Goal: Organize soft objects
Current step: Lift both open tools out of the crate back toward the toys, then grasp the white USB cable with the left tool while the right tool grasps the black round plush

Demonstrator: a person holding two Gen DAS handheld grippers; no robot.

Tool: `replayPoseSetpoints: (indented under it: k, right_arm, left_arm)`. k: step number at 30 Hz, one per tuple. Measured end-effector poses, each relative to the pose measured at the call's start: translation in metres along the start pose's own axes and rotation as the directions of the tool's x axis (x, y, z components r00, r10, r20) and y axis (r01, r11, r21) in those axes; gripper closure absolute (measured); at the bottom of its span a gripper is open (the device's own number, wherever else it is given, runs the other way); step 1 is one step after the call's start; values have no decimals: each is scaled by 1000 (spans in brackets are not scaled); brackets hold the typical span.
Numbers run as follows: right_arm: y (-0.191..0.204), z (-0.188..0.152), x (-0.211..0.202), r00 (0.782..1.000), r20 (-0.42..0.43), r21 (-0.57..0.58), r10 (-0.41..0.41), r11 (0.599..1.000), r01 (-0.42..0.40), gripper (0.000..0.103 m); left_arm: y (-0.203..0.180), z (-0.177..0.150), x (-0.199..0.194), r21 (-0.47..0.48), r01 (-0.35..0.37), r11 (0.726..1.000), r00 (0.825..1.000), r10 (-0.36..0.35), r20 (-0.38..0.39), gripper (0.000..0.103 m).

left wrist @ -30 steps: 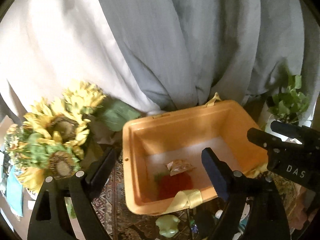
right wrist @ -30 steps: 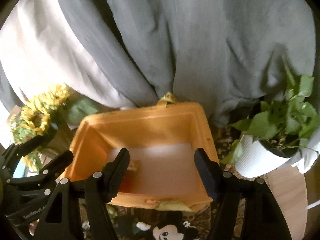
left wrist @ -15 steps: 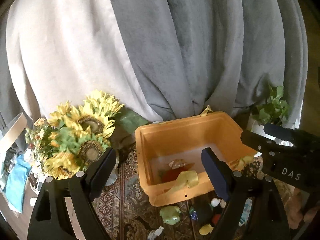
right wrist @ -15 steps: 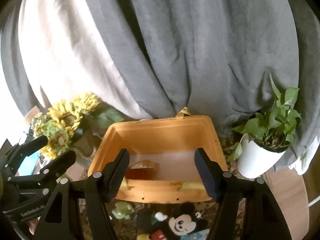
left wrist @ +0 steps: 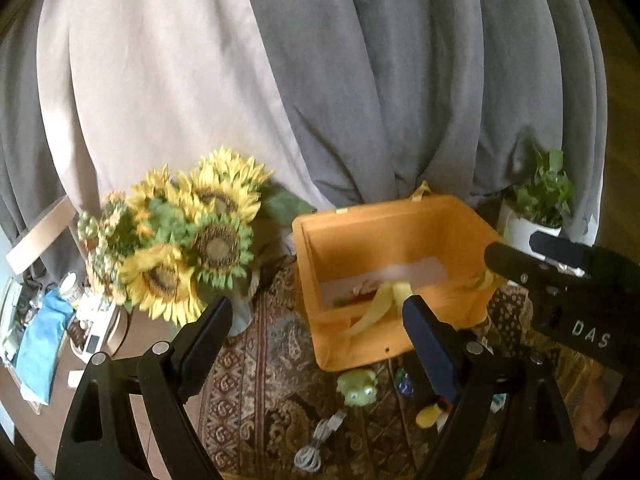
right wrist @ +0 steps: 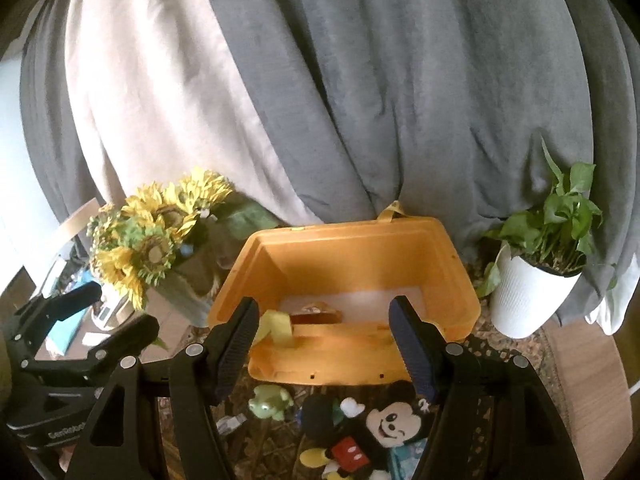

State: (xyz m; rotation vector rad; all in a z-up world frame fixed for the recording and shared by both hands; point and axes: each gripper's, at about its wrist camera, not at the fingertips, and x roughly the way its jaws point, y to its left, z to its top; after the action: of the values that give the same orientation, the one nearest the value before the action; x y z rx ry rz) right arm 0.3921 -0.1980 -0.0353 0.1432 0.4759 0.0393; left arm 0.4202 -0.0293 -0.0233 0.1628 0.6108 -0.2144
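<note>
An orange bin [left wrist: 384,236] [right wrist: 352,260] stands on a patterned rug [left wrist: 272,364] in front of grey curtains. A reddish soft item [right wrist: 316,312] lies inside it, and a yellow strap [right wrist: 276,326] hangs over the front rim. On the rug in front of the bin lie a Mickey plush [right wrist: 384,428] and a small green frog toy [left wrist: 357,388] [right wrist: 270,400]. My left gripper [left wrist: 318,312] [right wrist: 124,306] is open and empty, back from the bin. My right gripper [right wrist: 324,312] [left wrist: 514,246] hovers above the plush, open with nothing between its fingers.
A bunch of sunflowers [left wrist: 188,236] [right wrist: 152,236] stands left of the bin. A potted plant in a white pot [right wrist: 520,296] [left wrist: 536,208] stands to its right. A grey cable [left wrist: 316,444] lies on the rug. Clutter with a blue cloth [left wrist: 40,344] sits far left.
Both grippers have drawn back from the bin, which now looks smaller and farther. The frog toy, the plush and more of the rug have come into view. Neither jaw opening has changed.
</note>
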Motion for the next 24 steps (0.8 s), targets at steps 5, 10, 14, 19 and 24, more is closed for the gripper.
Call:
replayPoseSetpoints:
  k: [5, 10, 14, 19, 24]
  right_arm:
    - [8, -13, -1, 1000, -5, -15, -2, 1000, 2, 35]
    - [16, -31, 3, 1000, -19, -53, -7, 999, 6, 35]
    - [20, -47, 9, 999, -47, -60, -2, 998, -1, 35]
    - [20, -66, 21, 995, -100, -53, 6, 999, -12, 35]
    - [17, -85, 38, 985, -170, -25, 29, 999, -33, 35]
  left_arm:
    - [6, -22, 6, -21, -22, 1000, 997, 21, -79, 15]
    - [11, -46, 12, -33, -53, 998, 989, 48, -138, 13]
    - [13, -61, 19, -42, -53, 998, 982, 45, -182, 13]
    - [15, -77, 29, -69, -17, 997, 969, -1, -247, 13]
    - [16, -92, 39, -62, -3, 998, 955, -16, -295, 13]
